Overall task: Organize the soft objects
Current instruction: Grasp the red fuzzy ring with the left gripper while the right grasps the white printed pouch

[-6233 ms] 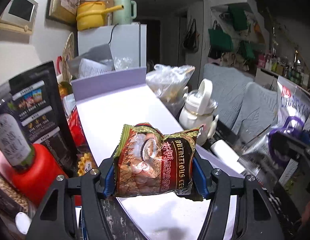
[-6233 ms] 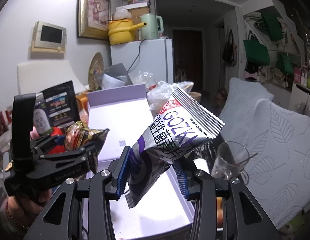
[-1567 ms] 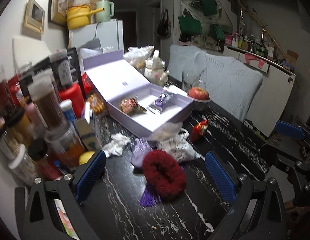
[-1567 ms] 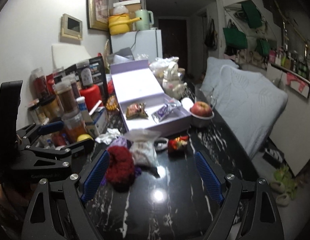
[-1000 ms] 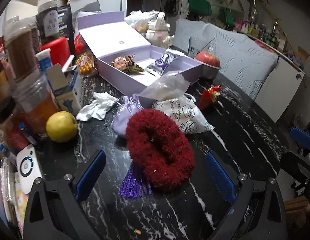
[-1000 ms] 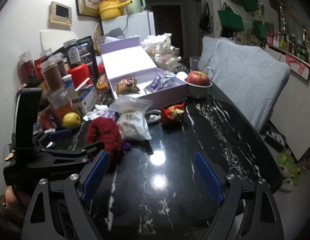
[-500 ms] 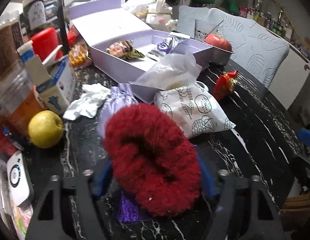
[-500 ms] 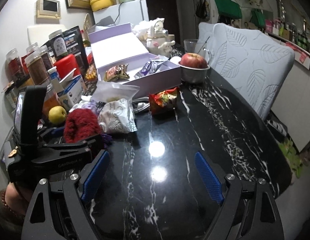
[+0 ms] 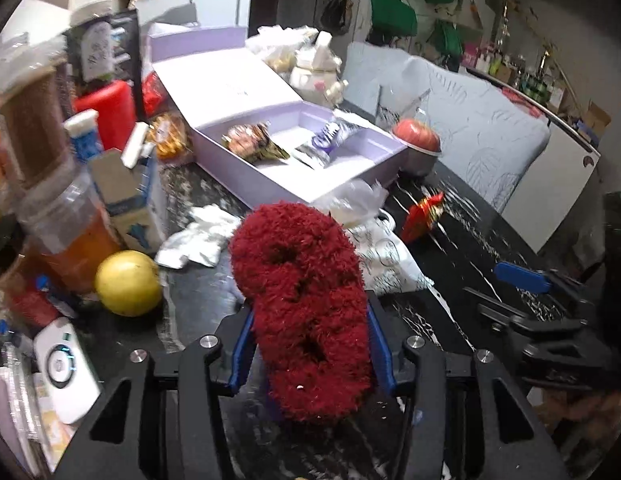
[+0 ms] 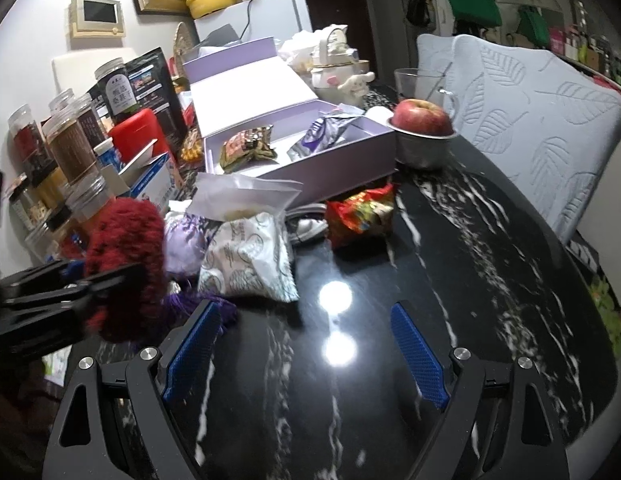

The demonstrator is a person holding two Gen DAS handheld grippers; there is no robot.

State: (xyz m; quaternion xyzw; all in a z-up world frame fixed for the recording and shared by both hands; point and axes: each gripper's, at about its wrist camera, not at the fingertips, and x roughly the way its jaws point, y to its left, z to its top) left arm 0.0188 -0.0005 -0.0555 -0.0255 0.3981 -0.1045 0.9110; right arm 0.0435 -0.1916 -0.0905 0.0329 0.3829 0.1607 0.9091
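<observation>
My left gripper [image 9: 308, 344] is shut on a fuzzy dark-red ring [image 9: 302, 304] and holds it lifted above the black marble table; it also shows at the left of the right wrist view [image 10: 124, 264]. My right gripper [image 10: 304, 346] is open and empty over the table. Ahead lies an open lilac box [image 10: 350, 168] with a brown snack bag [image 10: 248, 148] and a purple snack bag [image 10: 322, 138] inside. In front of it lie a white patterned pouch [image 10: 250, 260], a lilac drawstring pouch [image 10: 186, 240] and a red snack packet [image 10: 360, 210].
Jars and bottles [image 10: 70, 148] and a small carton [image 10: 150, 184] crowd the left edge. A yellow fruit [image 9: 128, 282] and crumpled tissue [image 9: 198, 236] lie at left. An apple in a metal bowl [image 10: 422, 136] stands right of the box. A padded chair [image 10: 542, 120] is at right.
My left gripper has shut on the red ring and lifted it off the table. My right gripper has moved closer to the pouches and stays open.
</observation>
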